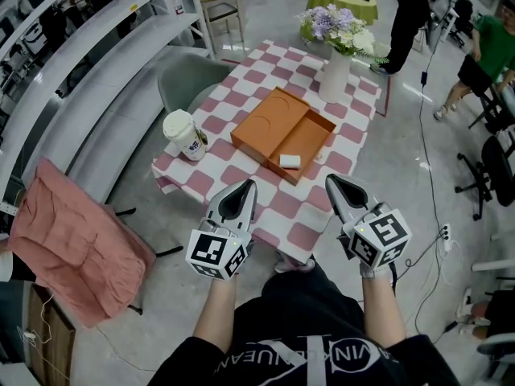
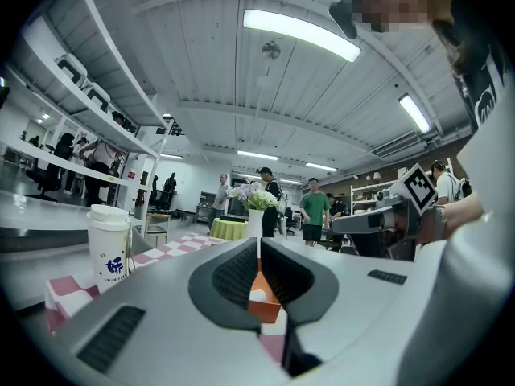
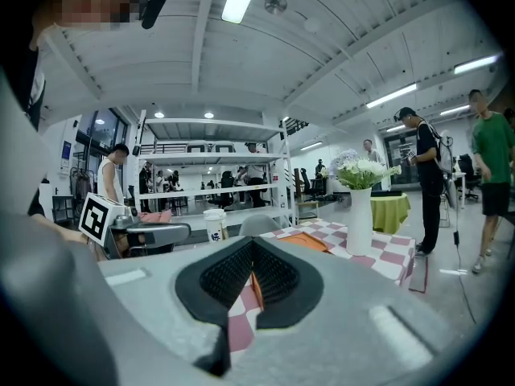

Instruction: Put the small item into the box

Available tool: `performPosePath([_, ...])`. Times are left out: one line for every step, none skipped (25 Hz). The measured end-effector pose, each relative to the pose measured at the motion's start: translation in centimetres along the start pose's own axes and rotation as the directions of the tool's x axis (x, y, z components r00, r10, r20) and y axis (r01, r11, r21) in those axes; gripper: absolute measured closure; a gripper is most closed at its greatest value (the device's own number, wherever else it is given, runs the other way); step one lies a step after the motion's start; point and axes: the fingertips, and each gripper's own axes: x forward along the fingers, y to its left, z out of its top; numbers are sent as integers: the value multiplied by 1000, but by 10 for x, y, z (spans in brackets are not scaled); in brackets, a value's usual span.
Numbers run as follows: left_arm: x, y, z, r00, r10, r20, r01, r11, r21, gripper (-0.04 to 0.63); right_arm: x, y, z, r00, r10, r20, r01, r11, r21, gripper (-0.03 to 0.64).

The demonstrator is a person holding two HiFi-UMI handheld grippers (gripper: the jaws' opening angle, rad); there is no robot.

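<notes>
Orange box [image 1: 282,133] lies open on the checked table [image 1: 265,63], with the white item [image 1: 290,161] inside its right half, at the near corner. The left gripper [image 1: 248,185] and right gripper [image 1: 332,180] hover over the table's near edge, both clenched on nothing. A cup [image 1: 183,135] stands left of the box and a vase [image 1: 335,75] behind it.

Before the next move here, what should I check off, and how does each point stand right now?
1. Box open, lid folded flat: ok.
2. Small white item inside the box: ok, it lies at the near end.
3. Left gripper empty, jaws together: ok.
4. Right gripper empty, jaws together: ok.
5. Cup and vase upright, apart from the box: ok.
</notes>
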Motion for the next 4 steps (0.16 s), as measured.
performPosePath([0,0,0,1000,0,0,0,1000,0,580,0,0,0,1000,-1,0,1,1000,0,611])
performPosePath([-1,0,0,1000,0,1,0,1000,0,578,-1,0,0,1000,-2,0,2,1000,0,611])
performPosePath([-1,0,0,1000,0,1,0,1000,0,580,-1,0,0,1000,-3,0,3,1000,0,611])
performPosePath([-2,0,0,1000,0,2,0,1000,0,580,-1,1,0,1000,-3,0,3,1000,1,611])
